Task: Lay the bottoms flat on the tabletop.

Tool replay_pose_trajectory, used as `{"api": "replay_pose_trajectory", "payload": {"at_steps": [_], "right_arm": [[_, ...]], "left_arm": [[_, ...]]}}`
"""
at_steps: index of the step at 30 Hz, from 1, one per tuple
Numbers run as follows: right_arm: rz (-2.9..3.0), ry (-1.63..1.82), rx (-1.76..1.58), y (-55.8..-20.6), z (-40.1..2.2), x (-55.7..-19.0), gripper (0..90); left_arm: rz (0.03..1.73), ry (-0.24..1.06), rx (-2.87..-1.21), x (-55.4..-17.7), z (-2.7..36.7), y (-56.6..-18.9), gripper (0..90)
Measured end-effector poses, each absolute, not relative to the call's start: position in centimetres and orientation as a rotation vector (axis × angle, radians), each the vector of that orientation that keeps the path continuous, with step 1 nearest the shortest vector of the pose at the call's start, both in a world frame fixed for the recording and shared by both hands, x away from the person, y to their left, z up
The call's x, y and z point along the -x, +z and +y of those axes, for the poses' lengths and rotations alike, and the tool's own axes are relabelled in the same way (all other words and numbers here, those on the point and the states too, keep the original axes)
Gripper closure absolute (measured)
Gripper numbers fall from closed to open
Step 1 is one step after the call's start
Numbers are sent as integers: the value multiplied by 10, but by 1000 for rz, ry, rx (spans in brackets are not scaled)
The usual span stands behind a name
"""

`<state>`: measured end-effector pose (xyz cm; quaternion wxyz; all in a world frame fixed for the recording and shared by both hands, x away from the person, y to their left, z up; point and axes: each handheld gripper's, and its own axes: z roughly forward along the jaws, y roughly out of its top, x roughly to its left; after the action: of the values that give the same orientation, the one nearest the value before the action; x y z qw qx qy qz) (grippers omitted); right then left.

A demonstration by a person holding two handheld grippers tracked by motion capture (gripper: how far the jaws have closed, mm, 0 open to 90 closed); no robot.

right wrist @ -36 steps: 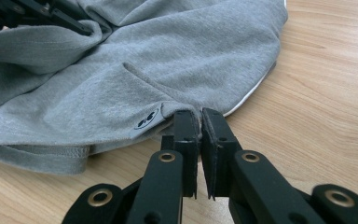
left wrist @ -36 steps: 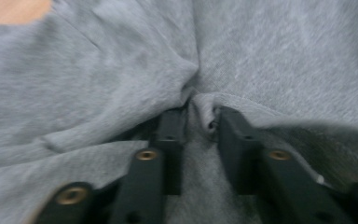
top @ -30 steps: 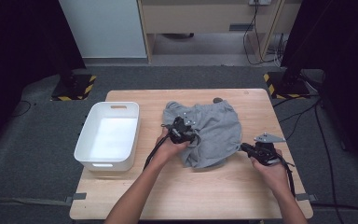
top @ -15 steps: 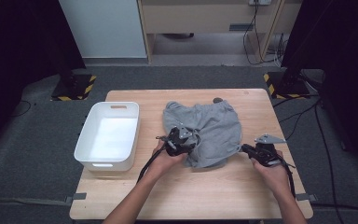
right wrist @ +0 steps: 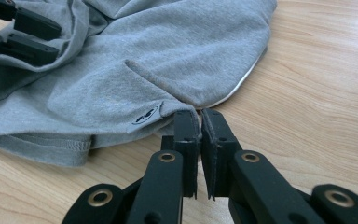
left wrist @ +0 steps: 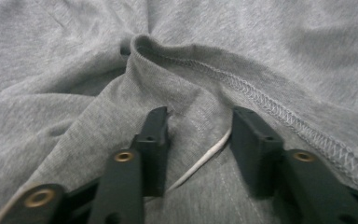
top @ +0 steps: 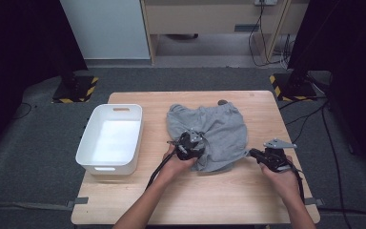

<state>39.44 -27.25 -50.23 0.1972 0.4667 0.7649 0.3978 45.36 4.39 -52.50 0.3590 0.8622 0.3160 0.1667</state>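
A pair of grey shorts [top: 217,125] lies crumpled in the middle of the wooden table [top: 248,200]. My left gripper [top: 193,140] presses down on the shorts' near left part. In the left gripper view its jaws [left wrist: 198,126] straddle a fold of grey cloth [left wrist: 242,46] with a white drawstring, with a gap still between the pads. They have just been closing. My right gripper [top: 253,153] sits at the shorts' near right corner. In the right gripper view it [right wrist: 199,116] is shut on the cloth's [right wrist: 191,51] edge, beside a small printed logo.
A white plastic bin [top: 93,143] stands empty on the table's left side. A small dark object [top: 223,101] lies behind the shorts near the far edge. Bare wood stretches along the front. The left gripper [right wrist: 23,32] shows far off in the right gripper view.
My left gripper has slid toward me and down, onto the near left part of the shorts. The right gripper has kept still.
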Motion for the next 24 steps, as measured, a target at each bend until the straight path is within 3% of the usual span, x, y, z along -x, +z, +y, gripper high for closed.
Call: {"api": "replay_pose_trajectory", "payload": {"at_steps": [5,13,19,24], "right_arm": [[2146,1112,-1305,-503,-271,-395,855],[2145,1114,-1310,-503,-272,-395,855],[2146,1114,-1312,-503,-272,-395,855],[2147,1111,-1311,-504,-272,-396,854]], "left_arm": [[798,427,-2222,-453,46,-519,765],[792,420,-2219,-458,53,-517,860],[743,437,-2263,-457,48,-518,844],[765,427,-2249,-456,44,-519,691]]}}
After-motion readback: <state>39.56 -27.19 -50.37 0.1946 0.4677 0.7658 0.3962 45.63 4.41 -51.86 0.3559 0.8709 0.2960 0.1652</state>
